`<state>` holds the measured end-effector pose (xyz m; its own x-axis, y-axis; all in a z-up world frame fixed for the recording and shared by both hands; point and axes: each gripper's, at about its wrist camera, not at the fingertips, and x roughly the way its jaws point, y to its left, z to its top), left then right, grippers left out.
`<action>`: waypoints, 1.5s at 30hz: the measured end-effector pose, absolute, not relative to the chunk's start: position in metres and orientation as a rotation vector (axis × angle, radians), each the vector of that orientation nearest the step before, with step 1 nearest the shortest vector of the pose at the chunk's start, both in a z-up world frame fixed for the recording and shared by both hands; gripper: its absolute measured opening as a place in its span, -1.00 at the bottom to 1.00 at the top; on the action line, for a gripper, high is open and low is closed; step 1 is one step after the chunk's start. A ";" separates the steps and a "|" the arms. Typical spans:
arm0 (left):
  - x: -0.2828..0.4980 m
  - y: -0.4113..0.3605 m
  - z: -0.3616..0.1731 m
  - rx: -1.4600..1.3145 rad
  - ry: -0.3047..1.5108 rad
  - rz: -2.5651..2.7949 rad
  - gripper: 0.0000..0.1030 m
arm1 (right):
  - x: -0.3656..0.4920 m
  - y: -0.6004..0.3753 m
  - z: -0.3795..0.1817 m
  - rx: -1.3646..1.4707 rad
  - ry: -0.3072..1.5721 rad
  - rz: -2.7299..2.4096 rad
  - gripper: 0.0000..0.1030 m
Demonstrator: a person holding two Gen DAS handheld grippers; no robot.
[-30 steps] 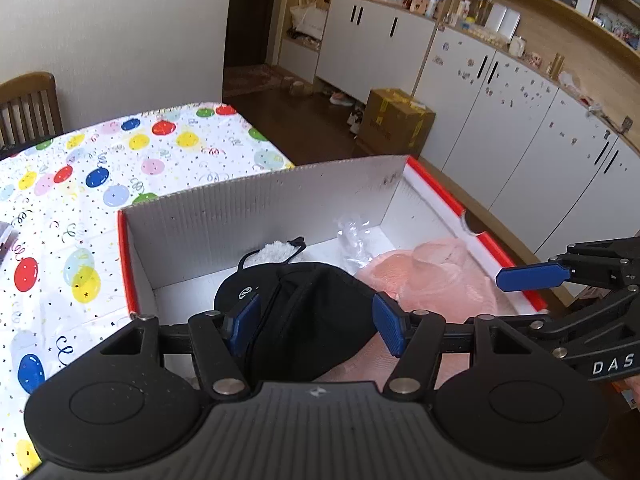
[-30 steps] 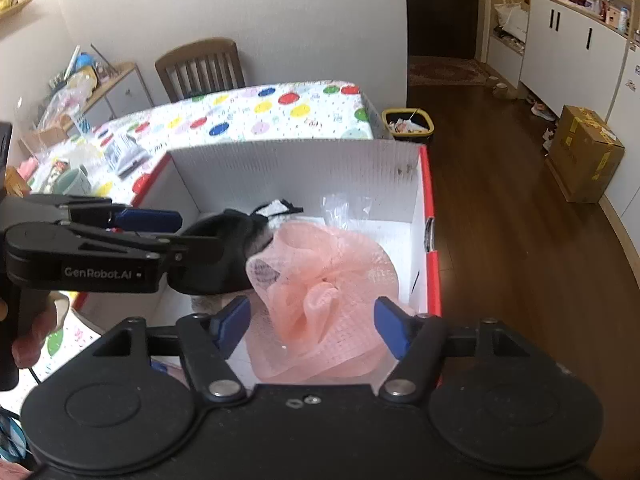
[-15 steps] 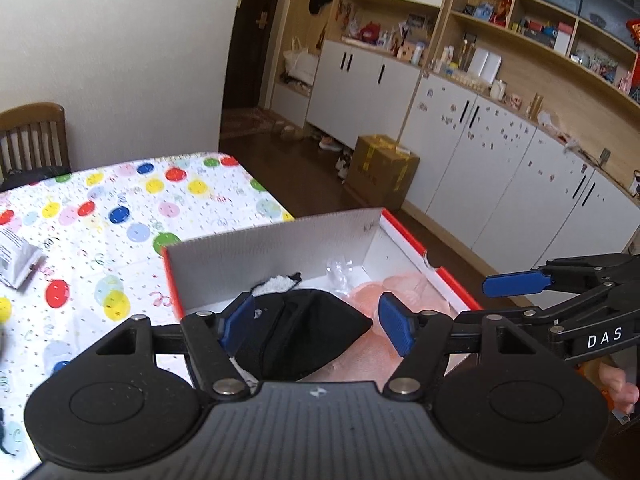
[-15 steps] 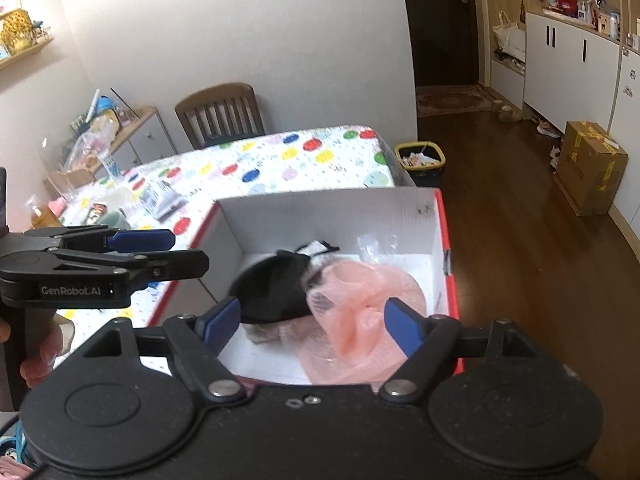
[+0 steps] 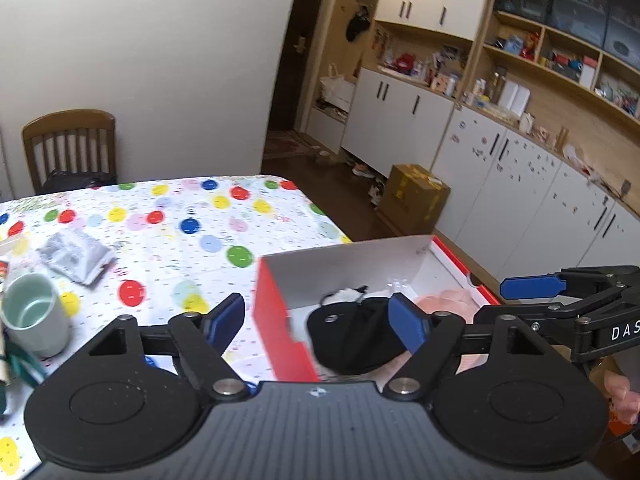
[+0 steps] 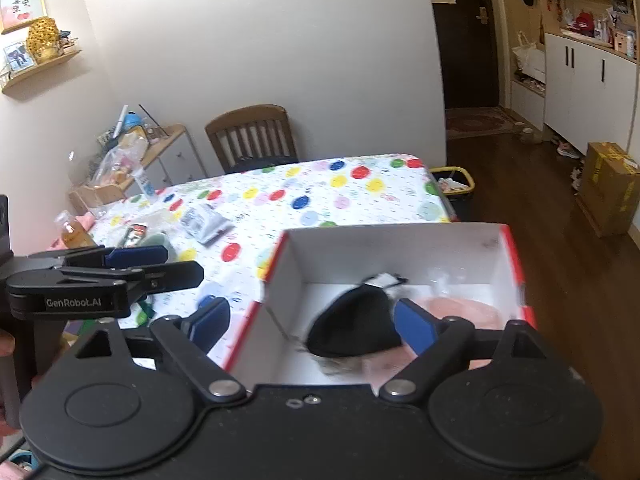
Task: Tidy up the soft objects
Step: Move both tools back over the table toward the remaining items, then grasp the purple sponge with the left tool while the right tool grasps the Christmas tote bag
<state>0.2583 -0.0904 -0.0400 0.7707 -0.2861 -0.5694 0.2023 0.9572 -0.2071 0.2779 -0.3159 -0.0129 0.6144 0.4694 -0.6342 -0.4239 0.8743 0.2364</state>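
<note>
A red-and-white cardboard box (image 5: 276, 308) (image 6: 392, 248) stands at the near right corner of the table. Inside it lie a black soft cap-like item (image 5: 352, 336) (image 6: 352, 324) and a pink mesh piece (image 5: 452, 298) (image 6: 464, 306). My left gripper (image 5: 316, 322) hovers above and short of the box, its jaws opening with nothing pressed between them. My right gripper (image 6: 312, 322) hangs likewise over the box's near side, jaws opening and holding nothing. Each gripper shows in the other's view by a blue pad (image 5: 528, 286) (image 6: 136, 256).
The table has a balloon-print cloth (image 5: 192, 224). On it stand a mint mug (image 5: 34, 316), a grey packet (image 5: 76, 254) and clutter at the left (image 6: 76, 232). A wooden chair (image 6: 252, 136) is at the far end. A brown carton (image 6: 608, 184) and a yellow bin (image 6: 452, 180) sit on the floor.
Both grippers have risen and drawn back from the box, and their jaws have widened. The black item and the pink mesh stay in the box.
</note>
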 end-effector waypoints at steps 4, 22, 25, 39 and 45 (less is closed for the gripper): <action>0.251 -0.062 -0.036 -0.148 0.630 -0.243 0.59 | 0.275 -0.287 -0.010 0.071 0.740 0.545 0.84; 0.209 0.105 -0.046 -0.238 0.577 -0.066 1.00 | 0.277 -0.131 -0.008 0.028 0.764 0.680 0.99; 0.205 0.135 -0.053 -0.258 0.576 -0.031 1.00 | 0.278 -0.105 -0.012 0.008 0.775 0.689 0.99; 0.175 0.236 -0.101 -0.276 0.608 0.203 1.00 | 0.295 -0.004 -0.035 -0.038 0.827 0.718 0.97; 0.158 0.260 -0.122 -0.317 0.619 0.240 1.00 | 0.309 0.035 -0.051 -0.064 0.847 0.721 0.89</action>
<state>0.1584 0.2597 -0.1220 0.7894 0.1254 -0.6009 -0.3128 0.9245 -0.2180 0.3090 0.0345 -0.0508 0.4429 0.5568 -0.7027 -0.6055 0.7638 0.2236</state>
